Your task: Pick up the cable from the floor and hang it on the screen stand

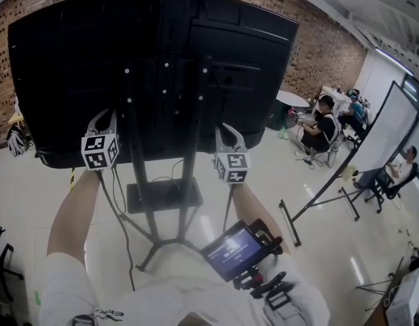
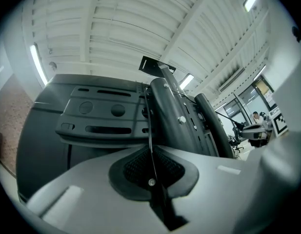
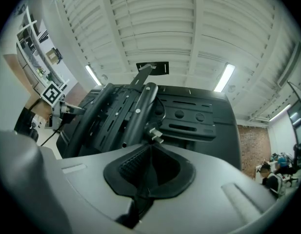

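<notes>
Both forearms reach upward to the back of the screen stand (image 1: 170, 80), where left gripper (image 1: 102, 121) and right gripper (image 1: 227, 133) each pinch the black cable (image 2: 150, 130), the right just beneath its plug (image 3: 155, 134)

The cable (image 2: 150, 130) fades from sight against the screen stand (image 2: 175, 116).

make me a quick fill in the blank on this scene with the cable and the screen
The left gripper is shut on the thin ____ cable. The right gripper grips that cable by its pronged ____. Both grippers are raised at the ____ of the screen. The wall beyond the screen is ____.
Missing words: black; plug; back; brick.
</notes>
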The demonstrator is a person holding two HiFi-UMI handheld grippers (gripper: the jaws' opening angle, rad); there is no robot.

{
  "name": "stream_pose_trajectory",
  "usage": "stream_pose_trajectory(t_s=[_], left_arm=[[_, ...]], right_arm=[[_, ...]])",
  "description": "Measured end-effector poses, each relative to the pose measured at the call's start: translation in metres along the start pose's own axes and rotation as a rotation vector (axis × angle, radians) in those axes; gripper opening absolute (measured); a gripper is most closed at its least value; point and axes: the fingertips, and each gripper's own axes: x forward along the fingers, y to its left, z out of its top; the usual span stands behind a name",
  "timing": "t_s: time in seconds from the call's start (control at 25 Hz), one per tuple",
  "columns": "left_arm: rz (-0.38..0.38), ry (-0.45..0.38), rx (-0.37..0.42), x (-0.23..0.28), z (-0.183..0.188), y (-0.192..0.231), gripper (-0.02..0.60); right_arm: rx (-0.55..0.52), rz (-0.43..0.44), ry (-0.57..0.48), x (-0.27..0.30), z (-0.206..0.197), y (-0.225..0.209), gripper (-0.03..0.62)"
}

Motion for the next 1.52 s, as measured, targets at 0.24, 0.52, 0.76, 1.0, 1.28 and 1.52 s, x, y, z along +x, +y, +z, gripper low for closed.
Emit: stream_pose_trajectory(t_s=[0.24, 0.52, 0.76, 1.0, 1.28, 1.52], left_arm=[[-0.017, -0.020, -0.024, -0.005, 0.002, -0.010, 0.011], [-0.009, 0.038, -0.013, -0.019, -0.027, -0.009, 0.035], [0.020, 0.065, 0.000, -0.039, -0.049, -0.005, 0.065], [0.082, 0.058, 0.055, -0.083, -0.068, 0.007, 0.086], [0.102, 0.014, 0.213, -0.146, -0.063, -0.002, 0.046], [0.031, 0.054, 0.199, -0.195, -0.080, -0.029, 0.003]], right_arm=[[0.000, 0.019, 0.086, 0.001, -0.035, 0.015, 0.014], [0.013, 0.042, 0.121, -0.007, -0.052, 0.022, 0.014], [0.034, 0.050, 0.123, -0.015, -0.053, 0.027, 0.014], [0.055, 0.062, 0.137, -0.033, -0.056, 0.048, 0.014], [0.045, 0.072, 0.156, -0.061, -0.049, 0.076, 0.014], [-0.020, 0.078, 0.154, -0.108, -0.035, 0.109, 0.014]])
